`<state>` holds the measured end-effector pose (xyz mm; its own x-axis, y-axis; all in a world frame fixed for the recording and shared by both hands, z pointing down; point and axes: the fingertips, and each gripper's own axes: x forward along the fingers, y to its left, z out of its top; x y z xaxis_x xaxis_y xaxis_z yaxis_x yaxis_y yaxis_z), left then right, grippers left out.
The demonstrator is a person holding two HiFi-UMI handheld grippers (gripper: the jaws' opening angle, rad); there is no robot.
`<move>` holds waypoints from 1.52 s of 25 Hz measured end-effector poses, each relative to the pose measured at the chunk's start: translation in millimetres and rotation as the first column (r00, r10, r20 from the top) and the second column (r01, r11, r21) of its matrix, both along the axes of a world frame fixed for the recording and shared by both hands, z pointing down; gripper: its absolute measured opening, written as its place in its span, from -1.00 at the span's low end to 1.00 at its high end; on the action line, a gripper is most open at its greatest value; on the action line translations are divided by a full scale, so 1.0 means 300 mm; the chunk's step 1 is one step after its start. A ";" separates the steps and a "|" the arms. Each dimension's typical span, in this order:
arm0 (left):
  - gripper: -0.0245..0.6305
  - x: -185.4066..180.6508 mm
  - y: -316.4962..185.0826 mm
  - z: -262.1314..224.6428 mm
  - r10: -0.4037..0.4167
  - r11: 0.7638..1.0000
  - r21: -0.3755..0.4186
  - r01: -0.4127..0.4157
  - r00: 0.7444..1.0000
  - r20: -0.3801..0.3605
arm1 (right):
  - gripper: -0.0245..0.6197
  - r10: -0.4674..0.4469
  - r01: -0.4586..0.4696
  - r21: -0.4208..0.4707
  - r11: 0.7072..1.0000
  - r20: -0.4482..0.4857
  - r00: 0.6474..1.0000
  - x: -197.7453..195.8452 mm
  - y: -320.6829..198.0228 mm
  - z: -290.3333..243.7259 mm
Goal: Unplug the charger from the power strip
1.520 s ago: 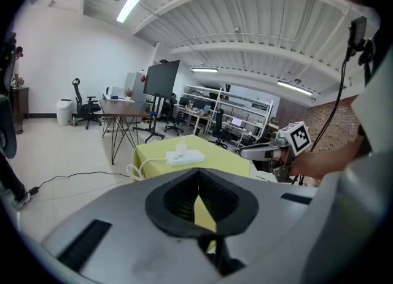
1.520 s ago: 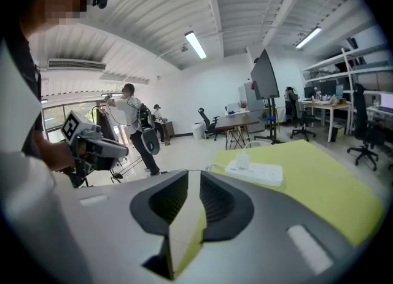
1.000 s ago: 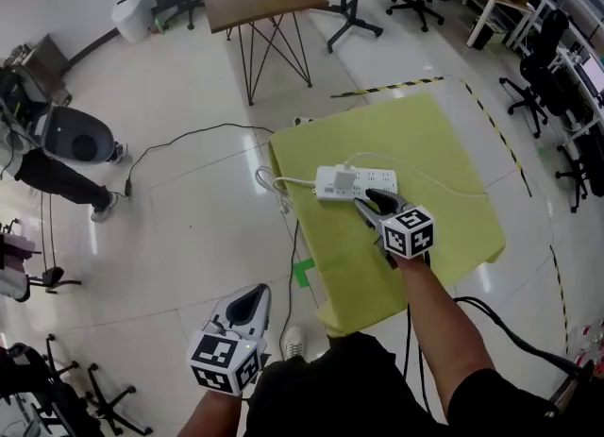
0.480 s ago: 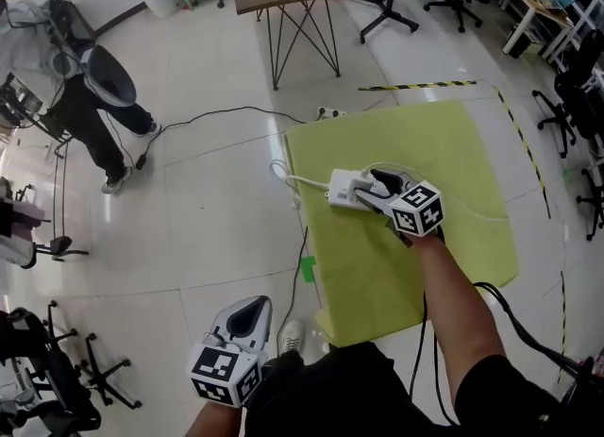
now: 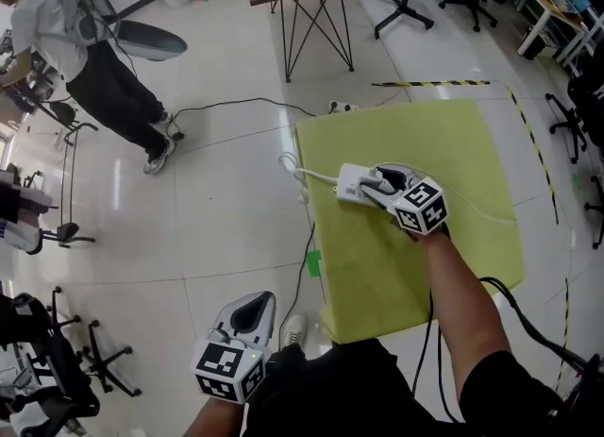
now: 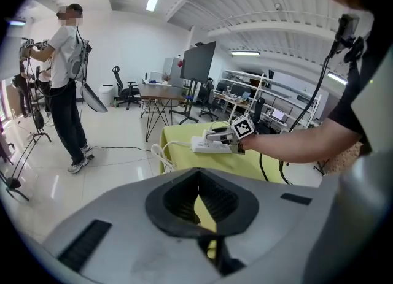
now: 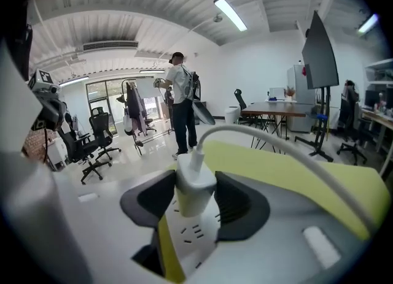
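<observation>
Right gripper [image 5: 376, 183] sits over the power strip [image 5: 346, 186] on the green worktop [image 5: 453, 142], its jaws just closing with the charger [image 7: 195, 181] standing upright between them. The pads look pressed on both its sides, so the pull goes straight up off the strip. Left gripper [image 5: 249, 316] hangs clenched and empty, well off the worktop.

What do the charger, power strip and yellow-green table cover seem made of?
The charger: smooth white plastic, slight sheen. The power strip: hard white plastic, moulded slots. The yellow-green table cover: probably cloth, since it drapes over the edge.
</observation>
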<state>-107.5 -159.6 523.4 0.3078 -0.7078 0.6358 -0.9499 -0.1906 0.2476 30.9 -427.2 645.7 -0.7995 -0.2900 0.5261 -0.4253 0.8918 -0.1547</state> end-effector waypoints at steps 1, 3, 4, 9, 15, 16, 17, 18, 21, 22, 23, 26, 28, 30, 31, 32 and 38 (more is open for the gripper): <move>-0.91 -0.001 0.000 -0.002 0.000 1.000 0.001 0.000 1.000 -0.001 | -0.31 -0.004 0.004 0.013 1.000 -0.004 1.000 -0.002 0.004 -0.004; -0.91 -0.005 -0.001 -0.006 0.001 1.000 0.005 -0.001 1.000 -0.001 | -0.33 -0.006 0.006 0.035 0.999 -0.008 1.000 -0.006 0.011 -0.014; -0.91 -0.007 -0.001 -0.008 0.002 1.000 0.006 -0.002 1.000 -0.002 | -0.34 -0.003 0.003 0.043 0.999 -0.009 1.000 -0.007 0.013 -0.018; -0.91 -0.008 -0.001 -0.010 0.010 1.000 0.013 -0.010 1.000 -0.004 | -0.37 0.029 -0.030 0.071 0.997 0.012 1.000 0.001 0.004 -0.059; -0.91 -0.018 -0.011 -0.028 0.008 0.999 0.033 -0.007 1.000 -0.019 | -0.41 0.058 -0.059 0.013 0.998 0.073 0.996 0.011 0.045 -0.143; -0.91 -0.021 -0.017 -0.032 0.006 0.999 0.038 -0.005 1.000 -0.025 | -0.41 0.062 -0.061 -0.021 0.998 0.090 0.994 0.010 0.065 -0.155; -0.91 -0.025 -0.022 -0.034 0.004 0.999 0.041 -0.003 1.000 -0.030 | -0.42 0.066 -0.060 -0.059 0.996 0.105 0.992 0.007 0.090 -0.162; -0.91 -0.029 -0.024 -0.036 0.002 0.999 0.044 -0.001 0.999 -0.035 | -0.42 0.071 -0.060 -0.100 0.993 0.115 0.991 0.003 0.121 -0.162; -0.91 -0.037 -0.014 -0.038 0.001 0.999 0.051 0.001 0.999 -0.046 | -0.42 0.108 -0.079 -0.230 0.970 0.117 0.987 -0.007 0.229 -0.128; -0.91 -0.040 -0.010 -0.040 0.002 0.999 0.054 0.001 0.999 -0.050 | -0.42 0.130 -0.094 -0.279 0.956 0.114 0.985 -0.011 0.265 -0.109; -0.91 -0.043 -0.008 -0.042 0.003 0.998 0.057 0.000 0.999 -0.054 | -0.43 0.157 -0.113 -0.330 0.937 0.110 0.981 -0.014 0.298 -0.086; -0.91 -0.051 0.000 -0.048 0.007 0.998 0.063 -0.003 0.998 -0.064 | -0.43 0.257 -0.185 -0.474 0.861 0.092 0.962 -0.023 0.382 -0.003; -0.91 -0.054 0.009 -0.052 0.010 0.998 0.066 -0.005 0.998 -0.068 | -0.44 0.330 -0.228 -0.559 0.797 0.087 0.940 -0.029 0.422 0.043; -0.90 -0.058 0.018 -0.057 0.011 0.997 0.070 -0.006 0.998 -0.070 | -0.44 0.416 -0.257 -0.642 0.722 0.107 0.903 -0.037 0.441 0.066; -0.91 -0.060 0.022 -0.058 0.010 0.997 0.071 -0.005 0.997 -0.070 | -0.44 0.463 -0.264 -0.682 0.682 0.122 0.878 -0.042 0.443 0.073; -0.91 -0.063 0.026 -0.059 0.009 0.997 0.072 -0.004 0.997 -0.071 | -0.44 0.507 -0.266 -0.720 0.640 0.136 0.851 -0.048 0.443 0.080; -0.91 -0.073 0.047 -0.059 0.000 0.997 0.071 0.005 0.997 -0.073 | -0.46 0.617 -0.293 -0.818 0.495 0.093 0.782 -0.063 0.448 0.145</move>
